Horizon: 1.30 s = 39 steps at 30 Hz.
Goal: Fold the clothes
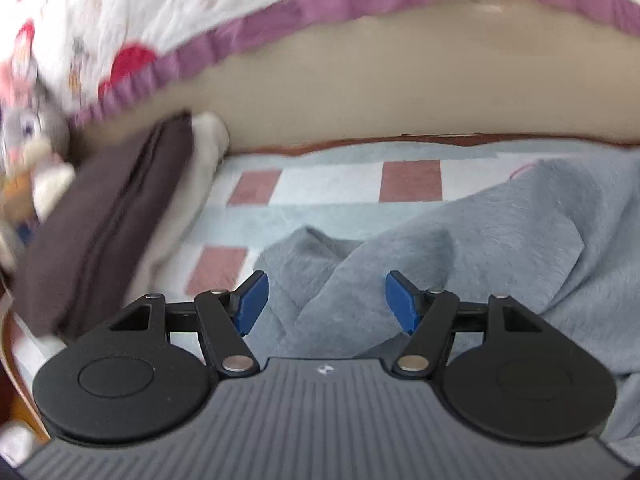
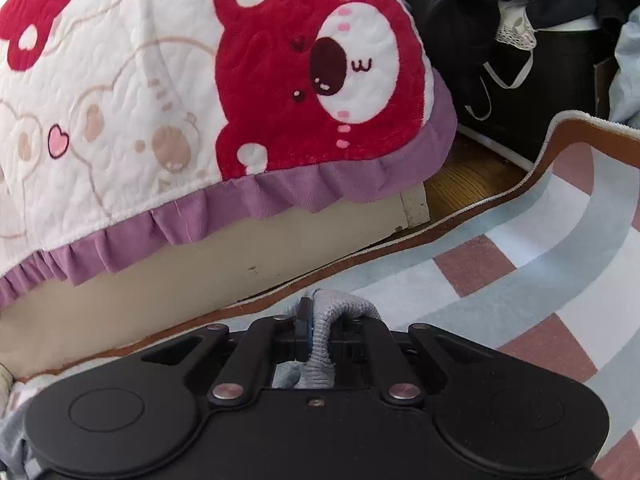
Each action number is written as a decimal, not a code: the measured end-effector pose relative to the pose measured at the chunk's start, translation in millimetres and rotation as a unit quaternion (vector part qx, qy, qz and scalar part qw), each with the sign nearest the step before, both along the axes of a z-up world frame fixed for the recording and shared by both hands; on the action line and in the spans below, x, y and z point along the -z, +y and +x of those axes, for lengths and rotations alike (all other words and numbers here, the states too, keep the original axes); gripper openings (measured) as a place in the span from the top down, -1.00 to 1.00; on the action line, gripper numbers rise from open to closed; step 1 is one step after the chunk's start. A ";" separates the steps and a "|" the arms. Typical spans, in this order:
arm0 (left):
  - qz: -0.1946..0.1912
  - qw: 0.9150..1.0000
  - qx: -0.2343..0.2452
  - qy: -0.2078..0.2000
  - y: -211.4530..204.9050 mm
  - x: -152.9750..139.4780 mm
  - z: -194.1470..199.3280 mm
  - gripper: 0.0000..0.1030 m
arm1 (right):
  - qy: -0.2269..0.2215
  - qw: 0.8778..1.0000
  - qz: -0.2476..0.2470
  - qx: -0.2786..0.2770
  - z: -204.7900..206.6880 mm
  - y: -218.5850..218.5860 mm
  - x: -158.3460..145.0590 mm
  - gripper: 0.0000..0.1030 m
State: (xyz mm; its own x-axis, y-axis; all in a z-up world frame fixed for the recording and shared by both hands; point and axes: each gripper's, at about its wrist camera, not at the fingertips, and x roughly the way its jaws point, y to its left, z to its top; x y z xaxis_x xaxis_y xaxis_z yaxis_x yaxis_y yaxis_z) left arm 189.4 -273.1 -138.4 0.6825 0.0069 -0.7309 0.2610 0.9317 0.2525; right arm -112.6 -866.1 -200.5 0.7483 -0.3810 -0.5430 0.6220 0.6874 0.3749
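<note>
A fuzzy grey-blue garment (image 1: 500, 248) lies rumpled on the checkered rug (image 1: 332, 184), filling the right and middle of the left wrist view. My left gripper (image 1: 327, 302) is open, its blue pads (image 1: 252, 304) spread just above a fold of the garment, holding nothing. In the right wrist view my right gripper (image 2: 316, 332) is shut on the grey ribbed hem (image 2: 340, 308) of the garment, which bunches up between the jaws. The rest of the garment is hidden under that gripper.
A folded dark brown garment (image 1: 104, 224) on a cream one lies at the left on the rug. A bed with a white bear-print cover (image 2: 200, 80) and purple ruffle (image 2: 280, 196) stands behind. A dark clothes pile (image 2: 500, 40) sits at the back right. The rug edge (image 2: 540, 168) curls up.
</note>
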 end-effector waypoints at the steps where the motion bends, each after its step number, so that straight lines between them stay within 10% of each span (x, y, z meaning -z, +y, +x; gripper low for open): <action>1: -0.007 1.000 0.005 0.006 1.5 0.8 -0.2 -0.37 | 0.004 1.000 -0.001 -0.001 0.7 0.3 1.7 0.84; 12: 0.163 0.983 0.087 0.017 -33.0 60.6 -18.0 -0.62 | 0.012 1.000 0.016 0.003 6.1 -1.8 5.8 0.82; 15: 0.175 0.982 0.063 0.017 -33.7 60.8 -0.1 0.71 | 0.012 1.000 0.012 -0.001 6.8 1.5 2.5 0.82; 28: 0.107 0.980 0.015 -0.169 -37.7 -84.6 14.3 0.71 | -0.037 0.999 0.015 -0.006 -7.0 3.2 -13.1 0.84; 32: 0.071 0.988 0.014 -0.134 -17.4 -102.4 -3.5 0.71 | -0.053 0.999 0.003 0.009 -15.6 6.0 -21.6 0.84; 39: -0.022 0.997 -0.051 0.052 14.6 -84.3 48.6 0.52 | -0.021 0.999 -0.008 0.030 -5.2 5.2 -16.6 0.85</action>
